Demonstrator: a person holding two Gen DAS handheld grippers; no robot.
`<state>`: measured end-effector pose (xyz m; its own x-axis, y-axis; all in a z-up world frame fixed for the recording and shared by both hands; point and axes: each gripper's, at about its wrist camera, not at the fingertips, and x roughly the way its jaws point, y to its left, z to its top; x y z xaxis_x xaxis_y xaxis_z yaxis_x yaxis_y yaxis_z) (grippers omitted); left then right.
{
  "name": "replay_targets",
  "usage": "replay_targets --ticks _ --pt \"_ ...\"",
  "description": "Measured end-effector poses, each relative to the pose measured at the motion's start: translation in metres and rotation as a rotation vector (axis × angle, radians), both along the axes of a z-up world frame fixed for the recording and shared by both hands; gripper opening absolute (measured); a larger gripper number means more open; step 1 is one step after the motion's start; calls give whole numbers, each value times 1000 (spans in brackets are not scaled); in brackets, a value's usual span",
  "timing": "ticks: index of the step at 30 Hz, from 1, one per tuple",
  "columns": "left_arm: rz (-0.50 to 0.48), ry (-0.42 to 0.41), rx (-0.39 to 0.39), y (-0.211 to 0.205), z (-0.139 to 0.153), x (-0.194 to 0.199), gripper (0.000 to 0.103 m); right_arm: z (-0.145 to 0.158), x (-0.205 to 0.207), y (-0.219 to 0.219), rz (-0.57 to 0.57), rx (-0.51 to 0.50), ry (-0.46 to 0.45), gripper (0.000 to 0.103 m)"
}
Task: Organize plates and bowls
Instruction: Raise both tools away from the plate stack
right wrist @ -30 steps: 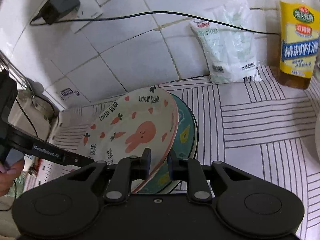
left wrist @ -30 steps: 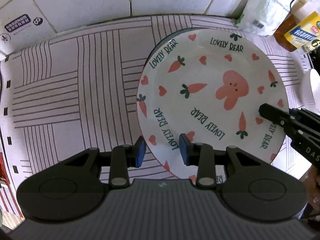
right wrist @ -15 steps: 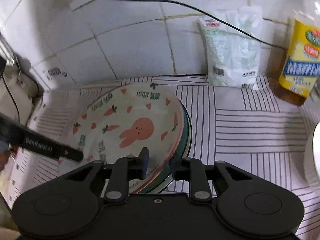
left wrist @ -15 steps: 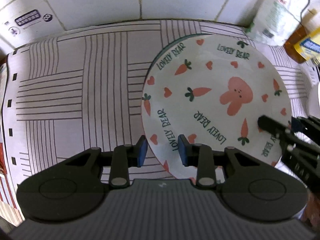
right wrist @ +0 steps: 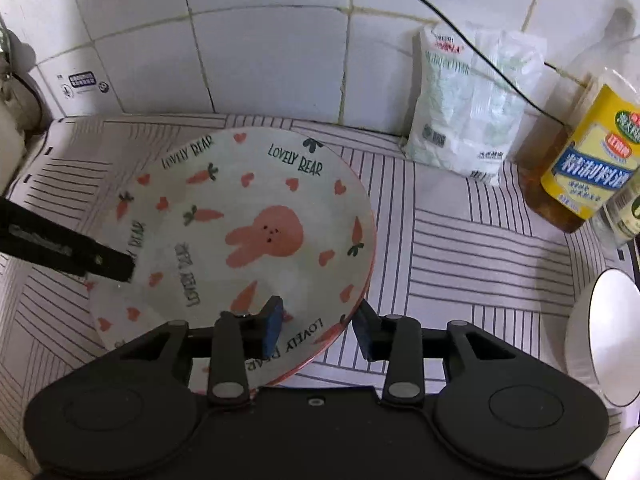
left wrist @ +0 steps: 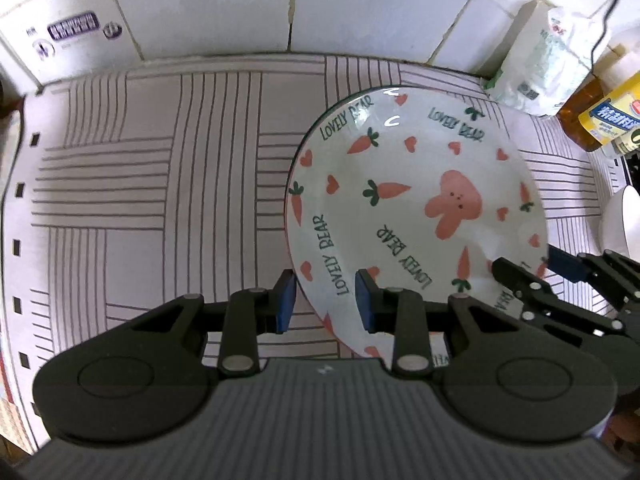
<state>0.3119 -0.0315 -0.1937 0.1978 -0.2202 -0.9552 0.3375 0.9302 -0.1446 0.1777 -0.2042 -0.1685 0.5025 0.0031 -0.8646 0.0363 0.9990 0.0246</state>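
Observation:
A white plate with a pink bunny, carrots and "LOVELY BEAR" lettering (left wrist: 416,208) lies flat on the striped mat (left wrist: 140,200); it also shows in the right wrist view (right wrist: 240,232). It covers the teal plate under it, of which only a thin dark rim shows. My left gripper (left wrist: 325,300) is open, its jaws either side of the plate's left rim. My right gripper (right wrist: 318,328) is open, its jaws either side of the plate's right rim, one finger over the plate. Each gripper shows in the other's view, the right one in the left wrist view (left wrist: 560,280).
A white bag (right wrist: 468,104) leans on the tiled wall. An oil bottle with a yellow label (right wrist: 588,160) stands at the right. A white bowl (right wrist: 608,340) sits at the right edge. A black cable (right wrist: 480,52) hangs across the wall.
The bunny plate has come down flat onto the teal plate, which is now covered. My right gripper has opened and let go of the rim. My left gripper has opened wider.

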Motion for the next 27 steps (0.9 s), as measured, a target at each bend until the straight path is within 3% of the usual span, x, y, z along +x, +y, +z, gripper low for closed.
replay_targets --ticks 4,11,16,19,27 --pt "-25 -23 -19 -2 14 -9 31 -2 -8 7 37 -54 -28 43" --pt "-146 -140 -24 -6 62 -42 32 29 -38 1 1 -20 -120 43" --pt "-234 -187 -58 4 98 -69 37 66 -67 -4 -49 15 -203 51" --pt "-276 -188 -124 16 121 -87 41 86 -89 -2 -77 34 -234 51" --pt "-386 -298 -107 31 160 -140 54 120 -148 9 -125 18 -307 66"
